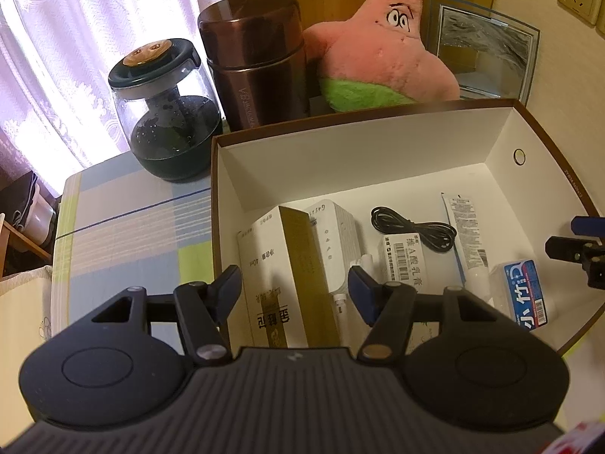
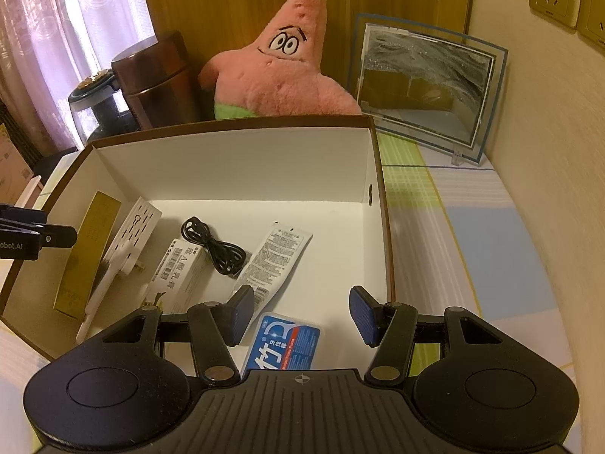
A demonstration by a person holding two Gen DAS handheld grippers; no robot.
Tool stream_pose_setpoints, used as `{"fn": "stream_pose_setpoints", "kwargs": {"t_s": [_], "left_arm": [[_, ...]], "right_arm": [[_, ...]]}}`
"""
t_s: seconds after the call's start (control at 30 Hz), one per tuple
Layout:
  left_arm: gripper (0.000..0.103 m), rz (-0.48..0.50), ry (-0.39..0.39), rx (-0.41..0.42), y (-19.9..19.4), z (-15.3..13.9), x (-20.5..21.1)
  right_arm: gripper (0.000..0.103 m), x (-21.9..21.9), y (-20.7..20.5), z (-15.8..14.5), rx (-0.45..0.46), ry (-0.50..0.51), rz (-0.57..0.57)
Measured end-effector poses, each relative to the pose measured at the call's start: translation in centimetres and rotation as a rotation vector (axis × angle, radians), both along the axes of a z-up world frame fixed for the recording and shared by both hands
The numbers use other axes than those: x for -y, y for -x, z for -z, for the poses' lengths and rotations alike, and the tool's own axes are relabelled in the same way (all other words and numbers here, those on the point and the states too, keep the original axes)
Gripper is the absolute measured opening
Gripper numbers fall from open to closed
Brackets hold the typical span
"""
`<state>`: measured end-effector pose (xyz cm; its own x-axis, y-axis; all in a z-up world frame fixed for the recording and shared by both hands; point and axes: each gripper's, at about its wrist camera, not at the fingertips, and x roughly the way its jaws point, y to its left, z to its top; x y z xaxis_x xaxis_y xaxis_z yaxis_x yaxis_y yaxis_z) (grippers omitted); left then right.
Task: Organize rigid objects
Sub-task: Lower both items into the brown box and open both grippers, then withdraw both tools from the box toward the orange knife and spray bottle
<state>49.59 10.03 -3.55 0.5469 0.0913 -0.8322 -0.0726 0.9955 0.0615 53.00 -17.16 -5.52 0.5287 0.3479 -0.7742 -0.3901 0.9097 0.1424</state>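
A brown cardboard box (image 1: 378,143) with a white inside holds the items. My left gripper (image 1: 295,287) is open at the box's left end; a gold-and-white carton (image 1: 298,265) stands between its fingers with a gap on each side. Beside the carton lie a white plug adapter (image 1: 336,242), a coiled black cable (image 1: 416,230), a small barcoded carton (image 1: 406,261) and a white tube (image 1: 467,234). In the right wrist view my right gripper (image 2: 302,314) hangs open and holds nothing, just above a blue floss case (image 2: 287,344) on the box floor (image 2: 321,234).
Behind the box stand a glass jar with a dark lid (image 1: 166,113), a brown flask (image 1: 253,64), a pink star plush (image 2: 280,68) and a glass sand picture (image 2: 423,83). Checked tablecloth (image 2: 472,234) runs to the wall on the right. The table's left edge (image 1: 62,227) drops off.
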Motion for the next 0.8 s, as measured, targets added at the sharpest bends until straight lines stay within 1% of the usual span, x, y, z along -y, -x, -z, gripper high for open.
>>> {"fn": "stream_pose_setpoints", "kwargs": {"t_s": [0.43, 0.8], "left_arm": [[0.059, 0.005, 0.003, 0.013, 1.0, -0.9, 0.6], [0.059, 0.004, 0.017, 0.053, 3.3, -3.0, 1.4]], "right_arm": [[0.053, 0.3, 0.8, -0.4, 0.007, -0.012, 0.001], [0.053, 1.0, 2.5, -1.8, 0.027, -0.051, 0.001]]}}
